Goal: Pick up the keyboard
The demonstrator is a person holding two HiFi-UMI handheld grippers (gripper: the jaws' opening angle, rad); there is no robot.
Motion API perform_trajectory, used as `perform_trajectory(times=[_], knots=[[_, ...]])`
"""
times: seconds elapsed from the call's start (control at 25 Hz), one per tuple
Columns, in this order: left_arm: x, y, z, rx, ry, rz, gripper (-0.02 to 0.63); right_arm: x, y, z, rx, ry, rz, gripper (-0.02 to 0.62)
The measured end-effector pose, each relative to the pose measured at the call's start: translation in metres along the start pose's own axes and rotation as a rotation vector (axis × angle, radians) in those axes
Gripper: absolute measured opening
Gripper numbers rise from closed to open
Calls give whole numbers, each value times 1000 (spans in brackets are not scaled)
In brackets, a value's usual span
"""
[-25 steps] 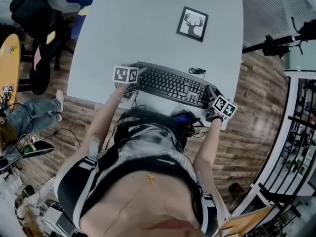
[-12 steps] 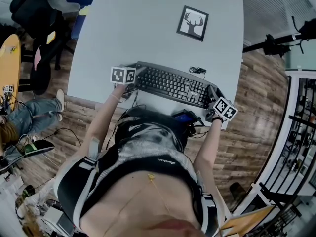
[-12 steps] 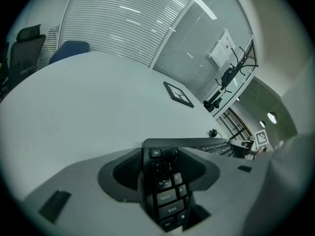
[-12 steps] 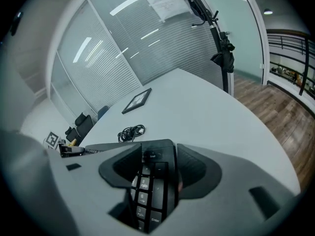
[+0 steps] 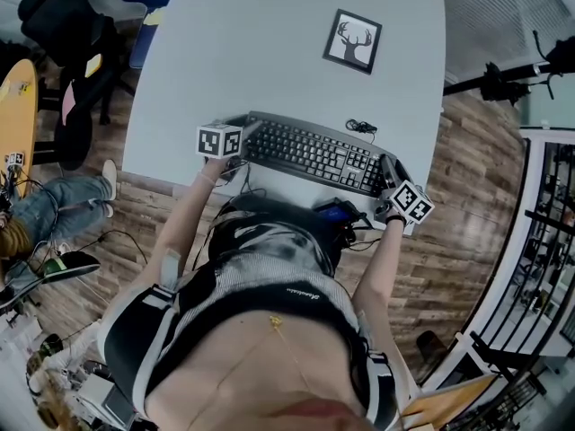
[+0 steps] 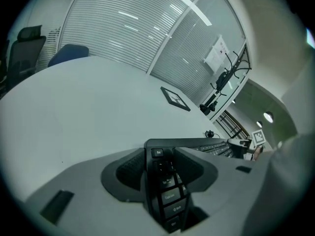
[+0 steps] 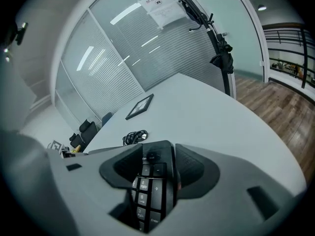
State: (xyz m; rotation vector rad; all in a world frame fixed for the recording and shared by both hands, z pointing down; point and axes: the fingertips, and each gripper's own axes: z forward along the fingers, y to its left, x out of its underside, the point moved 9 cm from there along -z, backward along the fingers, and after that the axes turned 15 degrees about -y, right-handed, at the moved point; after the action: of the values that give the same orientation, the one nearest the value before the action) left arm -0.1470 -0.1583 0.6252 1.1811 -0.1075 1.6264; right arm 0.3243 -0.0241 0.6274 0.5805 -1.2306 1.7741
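Word of warning: your left gripper (image 6: 162,170) has just been closing and now pinches the keyboard (image 5: 314,153) by its left end. The right gripper (image 7: 155,170), also just closing, looks snug on the right end. The keyboard lies flat on the table (image 5: 269,52), near the front edge. Both bites are shallow, so an uneven lift could slip one end free. The coiled cable (image 5: 361,128) behind it might drag too.

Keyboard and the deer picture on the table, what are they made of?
The keyboard looks like black plastic, matte: dull, moulded keys with printed letters, no shine. The deer picture has a dark frame, maybe wood or plastic; too small to tell. Its pale front could be paper, perhaps behind glass.
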Motion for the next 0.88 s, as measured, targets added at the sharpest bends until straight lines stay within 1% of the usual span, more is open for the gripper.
perform_trajectory(times=[0.16, 0.28, 0.4, 0.6, 0.72, 0.8, 0.88], knots=[[4, -2, -1, 1, -59, 46, 184, -2, -3, -2, -23, -3, 54, 206], [5, -3, -2, 7, -98, 79, 184, -2, -9, -5, -49, -2, 147, 202], [-2, -6, -7, -11, -137, 123, 186, 0, -12, -8, -73, 14, 220, 195], [-2, -4, -8, -5, -184, 155, 186, 3, -13, -6, -105, 103, 246, 184], [0, -3, -9, -6, -193, 157, 186, 5, -13, -8, -143, 147, 271, 176], [0, -4, -8, -7, -191, 152, 186, 5, -15, -11, -159, 143, 275, 169], [0, -3, -8, -8, -188, 144, 186, 5, -14, -15, -168, 109, 287, 161]])
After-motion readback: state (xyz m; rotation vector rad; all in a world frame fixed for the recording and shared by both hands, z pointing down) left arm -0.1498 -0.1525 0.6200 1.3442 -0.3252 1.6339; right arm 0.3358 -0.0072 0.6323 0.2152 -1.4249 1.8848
